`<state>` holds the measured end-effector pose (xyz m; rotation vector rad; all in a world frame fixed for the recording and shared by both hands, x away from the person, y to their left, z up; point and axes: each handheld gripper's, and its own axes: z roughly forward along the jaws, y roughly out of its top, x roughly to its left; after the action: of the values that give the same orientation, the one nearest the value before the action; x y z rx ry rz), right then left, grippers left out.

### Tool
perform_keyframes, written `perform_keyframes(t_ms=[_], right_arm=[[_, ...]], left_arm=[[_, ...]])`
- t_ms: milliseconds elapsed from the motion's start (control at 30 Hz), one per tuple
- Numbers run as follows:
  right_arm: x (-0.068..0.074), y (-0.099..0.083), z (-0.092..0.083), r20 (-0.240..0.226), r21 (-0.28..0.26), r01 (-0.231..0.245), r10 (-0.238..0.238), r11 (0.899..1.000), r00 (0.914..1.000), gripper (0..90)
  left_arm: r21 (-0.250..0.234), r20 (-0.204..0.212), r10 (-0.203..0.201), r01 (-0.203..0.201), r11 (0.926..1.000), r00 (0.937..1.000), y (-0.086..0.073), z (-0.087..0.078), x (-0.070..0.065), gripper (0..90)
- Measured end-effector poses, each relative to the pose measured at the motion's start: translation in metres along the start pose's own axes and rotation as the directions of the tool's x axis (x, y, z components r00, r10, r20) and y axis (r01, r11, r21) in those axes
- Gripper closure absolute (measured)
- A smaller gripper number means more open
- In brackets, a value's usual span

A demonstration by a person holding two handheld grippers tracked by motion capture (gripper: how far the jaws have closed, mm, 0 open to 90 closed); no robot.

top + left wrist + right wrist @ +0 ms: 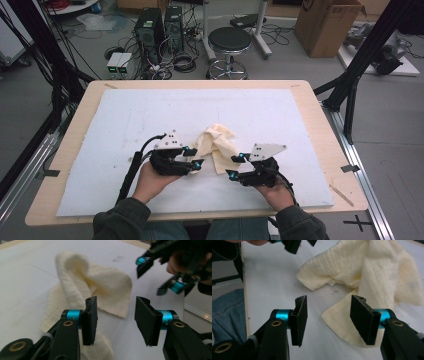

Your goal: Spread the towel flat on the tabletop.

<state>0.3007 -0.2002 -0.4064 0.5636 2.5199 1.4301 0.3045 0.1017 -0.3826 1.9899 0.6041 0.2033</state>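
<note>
Tools both part-open, jaws apart, nothing gripped: left tool (194, 157) just left of cream cloth (216, 143), right tool (235, 166) just right of it. Cloth crumpled, lying mid-counter on white foam sheet (125, 125), one corner between right jaws, untouched. Wooden counter (327, 135) rim around sheet.

Crumpled cream cloth (216, 146) on white board (150, 115), between left gripper (193, 157) and right gripper (236, 166)
</note>
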Motion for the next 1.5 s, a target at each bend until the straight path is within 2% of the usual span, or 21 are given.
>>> perform_keyframes(t_ms=[67,133,233,333,467,567,667,733,833,867,967,1100,1167,1267,1300,1367,1500], right_arm=[[-0.001,0.0,0.005,-0.007,0.018,-0.004,0.004,1.0,1.0,51.4],[-0.002,0.001,0.008,-0.01,0.024,0.0,0.0,1.0,1.0,52.8],[-0.005,0.002,0.017,-0.017,0.042,-0.005,0.005,0.999,0.9998,56.2],[-0.008,0.001,0.026,-0.027,0.059,-0.019,0.021,0.998,0.9994,57.9],[-0.014,-0.001,0.043,-0.035,0.116,-0.031,0.036,0.993,0.9987,58.9],[-0.016,-0.003,0.051,-0.031,0.157,-0.04,0.046,0.987,0.9985,59.4],[-0.017,-0.004,0.058,-0.026,0.2,-0.024,0.029,0.98,0.9992,61.3],[-0.017,-0.004,0.06,-0.031,0.205,-0.019,0.026,0.979,0.9992,64.5],[-0.017,-0.003,0.061,-0.045,0.205,-0.021,0.031,0.978,0.9985,75.2],[-0.017,-0.003,0.062,-0.051,0.208,-0.019,0.03,0.978,0.9983,78.6],[-0.018,-0.002,0.062,-0.066,0.211,-0.025,0.04,0.977,0.997,86.2],[-0.019,-0.002,0.058,-0.066,0.212,-0.024,0.039,0.977,0.9971,87.5],[-0.018,0.0,0.051,-0.069,0.211,-0.008,0.023,0.977,0.9974,87.6],[-0.014,0.005,0.032,-0.098,0.167,0.009,0.008,0.986,0.9952,87.6],[-0.014,0.005,0.032,-0.098,0.167,0.009,0.008,0.986,0.9952,87.6],[-0.013,0.005,0.021,-0.099,0.156,0.018,-0.002,0.988,0.995,87.6],[-0.008,0.005,-0.002,-0.116,0.106,0.018,-0.005,0.994,0.9933,87.6]], left_arm=[[0.019,0.01,0.024,-0.024,0.9995,0.9997,-0.005,0.003,-0.004,60.9],[0.066,0.006,0.044,-0.044,0.9968,0.999,-0.011,0.011,-0.006,61.5],[0.123,-0.01,0.044,-0.042,0.9915,0.999,-0.02,0.021,-0.003,62.3],[0.169,-0.063,0.042,-0.031,0.9852,0.9971,-0.027,0.029,0.005,59.8],[0.204,-0.11,0.008,0.014,0.9788,0.9939,-0.034,0.034,0.02,56.7],[0.203,-0.124,-0.003,0.029,0.9788,0.9922,-0.034,0.036,0.024,56.5],[0.208,-0.136,0.008,0.021,0.978,0.9907,-0.034,0.039,0.027,58.2],[0.213,-0.153,0.036,-0.003,0.9771,0.9876,-0.034,0.041,0.027,63.2],[0.214,-0.168,0.057,-0.02,0.9765,0.9841,-0.034,0.04,0.028,74.0],[0.217,-0.165,0.062,-0.025,0.9759,0.9843,-0.034,0.04,0.029,78.1],[0.213,-0.155,0.064,-0.03,0.9765,0.9859,-0.033,0.035,0.029,81.4],[0.183,-0.129,0.065,-0.041,0.9822,0.9895,-0.031,0.022,0.028,81.9],[0.168,-0.124,0.064,-0.043,0.9849,0.9902,-0.029,0.012,0.029,81.9],[0.136,-0.11,0.063,-0.048,0.9895,0.992,-0.027,-0.004,0.031,81.7],[0.126,-0.104,0.065,-0.051,0.9907,0.9925,-0.026,-0.01,0.032,81.7],[0.105,-0.1,0.061,-0.051,0.9932,0.9931,-0.024,-0.02,0.033,81.7],[0.083,-0.098,0.066,-0.058,0.9948,0.993,-0.02,-0.037,0.033,81.7]])
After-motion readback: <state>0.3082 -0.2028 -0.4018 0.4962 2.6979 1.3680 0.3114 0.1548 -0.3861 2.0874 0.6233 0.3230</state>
